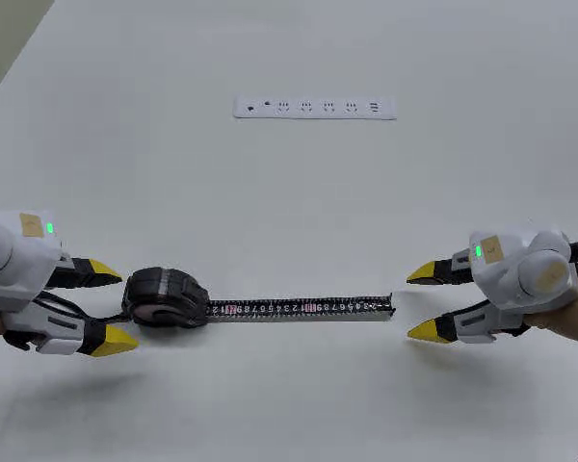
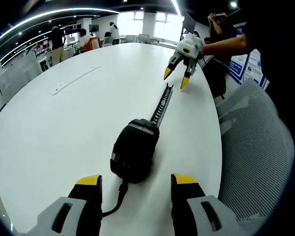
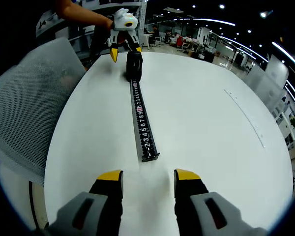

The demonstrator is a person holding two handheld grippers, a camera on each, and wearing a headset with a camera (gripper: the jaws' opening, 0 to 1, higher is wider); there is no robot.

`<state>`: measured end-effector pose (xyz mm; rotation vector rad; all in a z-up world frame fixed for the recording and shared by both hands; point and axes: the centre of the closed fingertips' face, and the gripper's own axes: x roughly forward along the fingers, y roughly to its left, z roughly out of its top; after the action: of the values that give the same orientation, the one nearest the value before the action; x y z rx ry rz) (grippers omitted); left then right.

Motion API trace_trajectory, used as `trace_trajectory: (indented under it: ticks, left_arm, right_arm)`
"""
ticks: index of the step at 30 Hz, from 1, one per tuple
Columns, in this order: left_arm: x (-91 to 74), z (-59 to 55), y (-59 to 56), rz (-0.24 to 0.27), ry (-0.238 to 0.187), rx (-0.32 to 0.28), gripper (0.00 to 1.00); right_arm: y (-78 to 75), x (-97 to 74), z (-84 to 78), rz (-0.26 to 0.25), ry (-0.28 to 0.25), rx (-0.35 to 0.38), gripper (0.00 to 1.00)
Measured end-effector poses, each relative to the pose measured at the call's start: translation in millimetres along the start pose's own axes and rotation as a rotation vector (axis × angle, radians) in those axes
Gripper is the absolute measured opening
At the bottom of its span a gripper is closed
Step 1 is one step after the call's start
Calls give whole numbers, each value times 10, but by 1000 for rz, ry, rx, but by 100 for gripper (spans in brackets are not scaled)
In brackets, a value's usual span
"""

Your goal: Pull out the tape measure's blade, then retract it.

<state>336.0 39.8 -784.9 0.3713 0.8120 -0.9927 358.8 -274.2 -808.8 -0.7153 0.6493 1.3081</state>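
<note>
Centrally tape measure (image 1: 169, 298) on white table (image 1: 289, 212); office (image 3: 187, 37) beyond.

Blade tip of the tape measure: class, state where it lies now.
In the head view the blade tip rests on the white table, right of centre, just short of the open right gripper, with the black case at left.

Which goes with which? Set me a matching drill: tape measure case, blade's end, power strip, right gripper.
1 tape measure case
2 blade's end
3 power strip
4 right gripper

A far across the table
B open, holding nothing
C at the jaws of the left gripper
D just short of the right gripper

Pairs: 1-C, 2-D, 3-A, 4-B
</note>
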Motion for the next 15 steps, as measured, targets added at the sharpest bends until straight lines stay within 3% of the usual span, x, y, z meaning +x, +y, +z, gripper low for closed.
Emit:
trace_trajectory:
  ticks: [6,15]
  left_arm:
    - [-47,-97,-78,34,-33,-48,58]
    - [-63,-138,-307,93,-136,-132,65]
  right_arm:
    - [85,-56,-32,-29,-18,65,46]
    - [258,-118,-69,-72,-58,144,52]
